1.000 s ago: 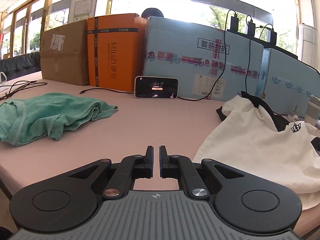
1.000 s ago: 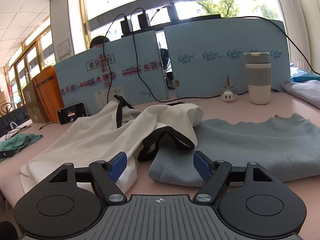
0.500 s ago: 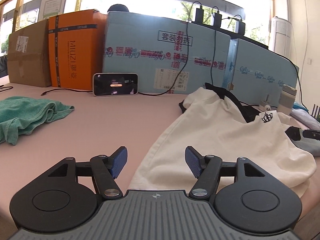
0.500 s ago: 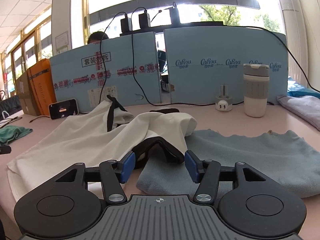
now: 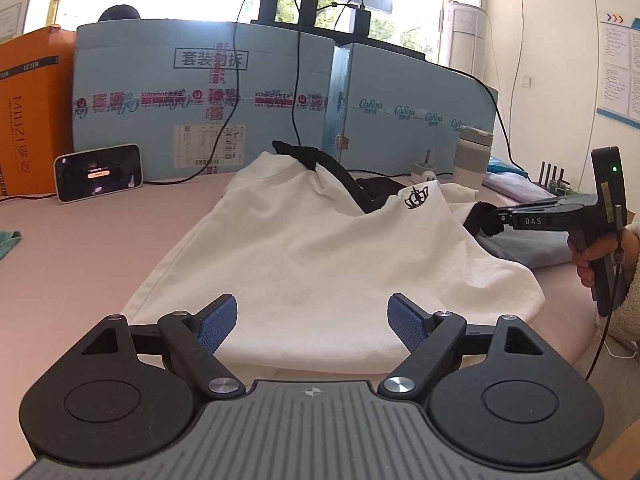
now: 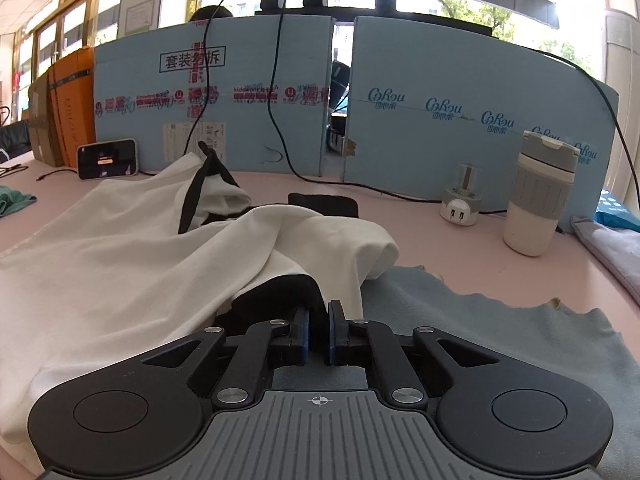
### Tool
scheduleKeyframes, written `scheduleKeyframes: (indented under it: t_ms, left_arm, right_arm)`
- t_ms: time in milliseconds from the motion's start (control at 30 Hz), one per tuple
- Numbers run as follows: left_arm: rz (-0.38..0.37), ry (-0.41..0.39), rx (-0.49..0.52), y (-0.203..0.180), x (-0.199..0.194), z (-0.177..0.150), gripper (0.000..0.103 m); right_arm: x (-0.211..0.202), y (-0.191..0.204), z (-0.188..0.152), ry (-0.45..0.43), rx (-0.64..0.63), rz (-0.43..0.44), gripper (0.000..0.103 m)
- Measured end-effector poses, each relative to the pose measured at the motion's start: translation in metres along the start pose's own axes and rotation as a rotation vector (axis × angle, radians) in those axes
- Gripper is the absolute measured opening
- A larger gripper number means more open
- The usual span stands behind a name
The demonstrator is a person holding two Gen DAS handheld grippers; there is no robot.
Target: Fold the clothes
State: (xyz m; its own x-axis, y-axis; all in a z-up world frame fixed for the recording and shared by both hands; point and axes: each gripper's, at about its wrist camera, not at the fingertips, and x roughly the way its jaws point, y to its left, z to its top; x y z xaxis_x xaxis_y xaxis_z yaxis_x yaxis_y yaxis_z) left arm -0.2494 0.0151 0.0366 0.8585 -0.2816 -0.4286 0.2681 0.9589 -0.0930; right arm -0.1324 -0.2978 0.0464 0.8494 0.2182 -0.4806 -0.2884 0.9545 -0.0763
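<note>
White cotton fills the view ahead of both tools: the shirt lies crumpled on the pink table, its near hem just in front of the left gripper and its black-trimmed sleeve cuff right at the tips of the right gripper. A second ago the left gripper was pressed together and faced bare table with a green garment off to its left; now it has swung toward the shirt and its jaws are opening, wide apart, with the hem lying between and below the blue pads but not pinched. The right gripper has done the reverse: it stood spread above the cuff a second ago, and now its jaws are closing, nearly together, with the dark cuff fabric caught between them. In the left view the right tool shows to the side, held by a hand, its tip buried in that black trim. Under the cuff and to the right of the right gripper lies a grey-blue towel, and I cannot tell whether any of it is caught too. My reading is that one corner of the shirt is now secured and the other hand is about to take the hem, so the spreading step before the first fold is just starting
</note>
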Motion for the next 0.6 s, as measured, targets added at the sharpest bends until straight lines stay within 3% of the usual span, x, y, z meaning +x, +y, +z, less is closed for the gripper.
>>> scheduleKeyframes:
  t_ms: [167,433,600]
  left_arm:
    - [-0.050,0.029,0.023,-0.010,0.011,-0.003,0.084]
    - [-0.059,0.052,-0.004,-0.005,0.017,-0.008,0.086]
    - [-0.068,0.054,-0.012,-0.004,0.018,-0.011,0.088]
  right_arm:
    - [-0.014,-0.016,0.022,-0.082,-0.023,-0.091,0.007]
    - [-0.043,-0.040,0.060,-0.244,-0.015,-0.227,0.006]
    - [-0.030,-0.052,0.057,-0.200,0.024,-0.261,0.010]
